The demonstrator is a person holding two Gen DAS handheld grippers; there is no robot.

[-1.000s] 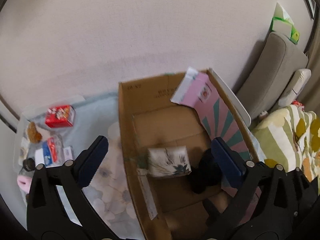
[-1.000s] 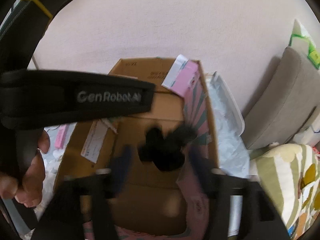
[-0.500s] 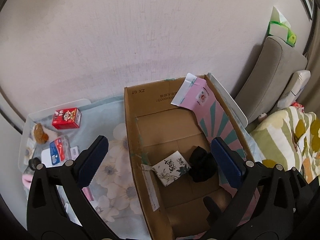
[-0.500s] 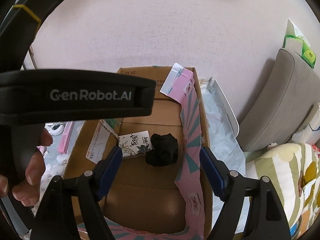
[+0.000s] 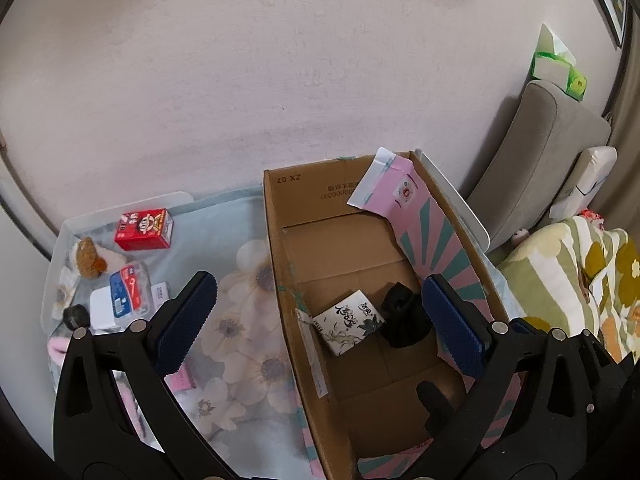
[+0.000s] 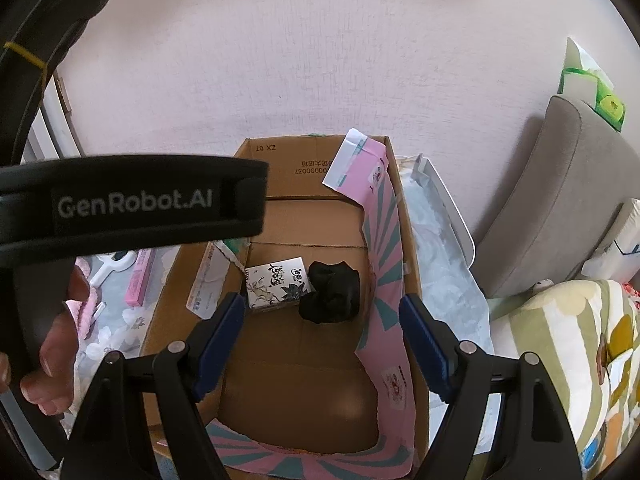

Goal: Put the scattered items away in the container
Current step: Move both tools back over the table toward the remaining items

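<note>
An open cardboard box (image 5: 276, 240) (image 6: 276, 184) stands on a floral cloth against the wall. Inside lie a white tissue pack with black ink drawings (image 5: 347, 326) (image 6: 276, 284) and a crumpled black cloth (image 5: 402, 322) (image 6: 330, 296). My left gripper (image 5: 320, 320) is open and empty, high above the box's left wall. My right gripper (image 6: 320, 338) is open and empty above the box. Left of the box lie a red carton (image 5: 144, 229), a brown plush toy (image 5: 90, 258), a blue-and-red packet (image 5: 126, 290) and a pink box (image 5: 180, 380) (image 6: 140, 276).
A white tray rim (image 5: 120, 210) borders the cloth at the far left. A grey cushion (image 5: 540, 160) with a green tissue box (image 5: 556, 64) and a striped floral blanket (image 5: 580, 280) are on the right. The left gripper's strap and hand (image 6: 56, 340) fill the right view's left side.
The tissue pack dropped from between the left fingers onto the box floor beside the black cloth. Both grippers rose and drew back from the box.
</note>
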